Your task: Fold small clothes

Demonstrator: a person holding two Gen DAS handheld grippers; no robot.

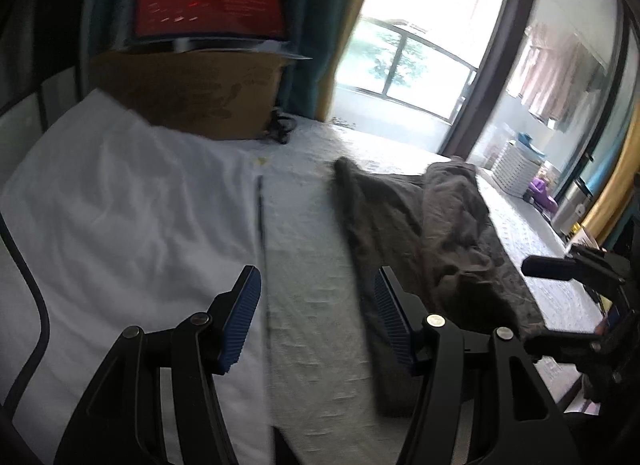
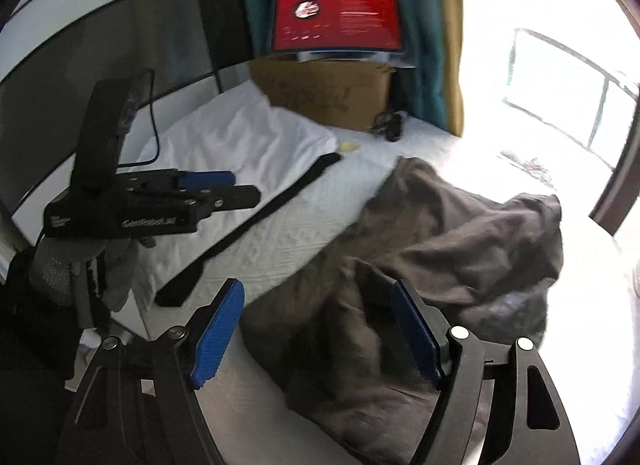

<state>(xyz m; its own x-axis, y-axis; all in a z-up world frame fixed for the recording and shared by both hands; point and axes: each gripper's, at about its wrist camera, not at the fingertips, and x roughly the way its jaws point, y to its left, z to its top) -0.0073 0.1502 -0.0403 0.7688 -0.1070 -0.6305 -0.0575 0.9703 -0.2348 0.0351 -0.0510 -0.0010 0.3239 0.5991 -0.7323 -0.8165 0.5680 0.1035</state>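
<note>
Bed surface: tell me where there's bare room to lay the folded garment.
Free: the white textured bedspread between the black strap and the crumpled dark grey garment. Crowded: the far end, with the brown cardboard box, and the white pillow.

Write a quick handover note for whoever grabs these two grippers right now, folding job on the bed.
Left gripper: open, holding nothing, hovering over the white bedspread just left of the garment.
Right gripper: open, holding nothing, hovering over the garment's near end.
Dark grey garment: lies crumpled and bunched on the bed, window side, not spread flat.
Nearby: a black strap lies along the bed beside the white pillow; a cardboard box sits at the far end.
Done: no fold visible yet.
Left: grasp the garment, spread it flat, fold it.
</note>
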